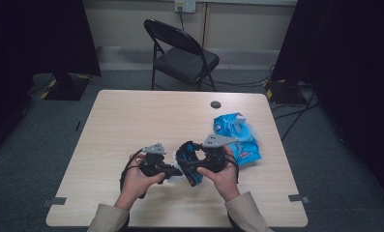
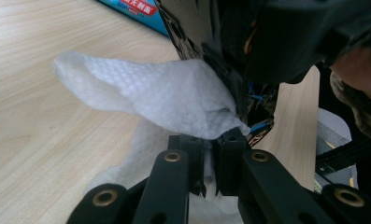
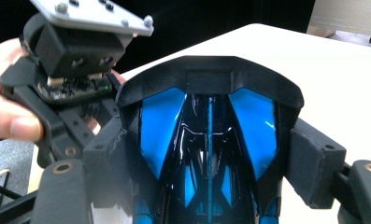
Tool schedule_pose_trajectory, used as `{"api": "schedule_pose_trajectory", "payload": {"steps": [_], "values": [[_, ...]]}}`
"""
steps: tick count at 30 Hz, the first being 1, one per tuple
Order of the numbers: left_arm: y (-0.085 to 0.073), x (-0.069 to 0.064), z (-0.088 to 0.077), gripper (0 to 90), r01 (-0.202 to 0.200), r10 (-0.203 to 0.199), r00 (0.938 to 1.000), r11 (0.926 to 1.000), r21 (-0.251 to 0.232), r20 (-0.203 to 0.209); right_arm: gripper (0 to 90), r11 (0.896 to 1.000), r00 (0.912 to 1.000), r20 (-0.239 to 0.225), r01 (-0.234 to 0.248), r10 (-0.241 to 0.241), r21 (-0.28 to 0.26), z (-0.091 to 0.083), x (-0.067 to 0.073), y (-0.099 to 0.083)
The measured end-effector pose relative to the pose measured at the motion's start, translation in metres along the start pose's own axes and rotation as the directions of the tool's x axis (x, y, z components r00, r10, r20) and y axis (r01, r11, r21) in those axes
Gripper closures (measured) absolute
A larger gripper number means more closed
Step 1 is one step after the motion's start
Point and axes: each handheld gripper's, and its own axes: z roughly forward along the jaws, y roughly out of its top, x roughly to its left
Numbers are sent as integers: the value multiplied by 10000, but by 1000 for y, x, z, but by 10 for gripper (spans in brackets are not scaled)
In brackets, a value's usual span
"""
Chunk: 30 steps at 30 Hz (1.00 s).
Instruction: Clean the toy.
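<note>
A pale wooden table (image 1: 131, 121) stands before a folding chair (image 1: 182, 50) at top centre. At lower centre, the left gripper (image 1: 172, 170) is clamped tight on a white wipe (image 2: 174, 98). Just to its right, the right gripper (image 1: 189, 164) stands wide, its pads (image 3: 314, 163) pressed against a black-and-blue toy (image 3: 209, 140). A blue wipe pack (image 1: 238, 135) lies right of centre.

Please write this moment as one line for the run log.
left tool: shut on white textured wipe | right tool: shut on black-and-blue glossy toy car | stage: wipe at car | blue wipe packet: on table
</note>
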Motion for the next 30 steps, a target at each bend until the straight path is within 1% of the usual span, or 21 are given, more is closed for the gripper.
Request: {"api": "schedule_pose_trajectory", "payload": {"steps": [4, 8, 10, 15, 19, 21, 22, 24, 25, 27, 30], "values": [[-4, -3, 8, 843, -168, 169, 9998, 9998, 130, -62, 259, 10000, 10000, 36, -63, 63, -59, 0, -1, 0], [-8, -4, 15, 843, -148, 147, 9999, 9998, 109, 47, 259, 9998, 9999, 69, -129, 130, -162, -2, -1, 1], [-9, -5, 18, 844, -166, 164, 9998, 9997, 200, 92, 260, 9996, 9999, 87, -133, 135, -229, -3, -2, 2], [-12, -6, 23, 844, -106, 103, 9998, 9998, 163, 156, 259, 9995, 9998, 88, -171, 173, -263, -4, -3, 3], [-17, -7, 29, 842, -55, 47, 9996, 9996, 292, 293, 259, 9990, 9997, 91, -222, 226, -386, -6, -3, 4], [-20, -7, 31, 842, 43, -56, 9993, 9993, 362, 361, 259, 9988, 9997, 68, -225, 228, -437, -7, -3, 5], [-21, -6, 31, 841, 45, -58, 9995, 9992, 399, 314, 259, 9987, 9997, 73, -216, 219, -465, -7, -3, 5], [-21, -3, 29, 840, 113, -122, 9997, 9992, 387, 231, 259, 9987, 9998, 51, -209, 212, -475, -8, -3, 5], [-20, -2, 26, 840, 130, -134, 9998, 9995, 299, 147, 259, 9986, 9998, 72, -200, 204, -491, -8, -4, 5], [-16, 2, 17, 840, 211, -211, 9998, 9997, 142, -6, 260, 9983, 9997, 43, -231, 234, -534, -9, -4, 5], [-8, 7, 2, 840, 193, -198, 9994, 9997, -180, -283, 259, 9980, 9996, 37, -279, 282, -568, -11, -5, 5]]}}
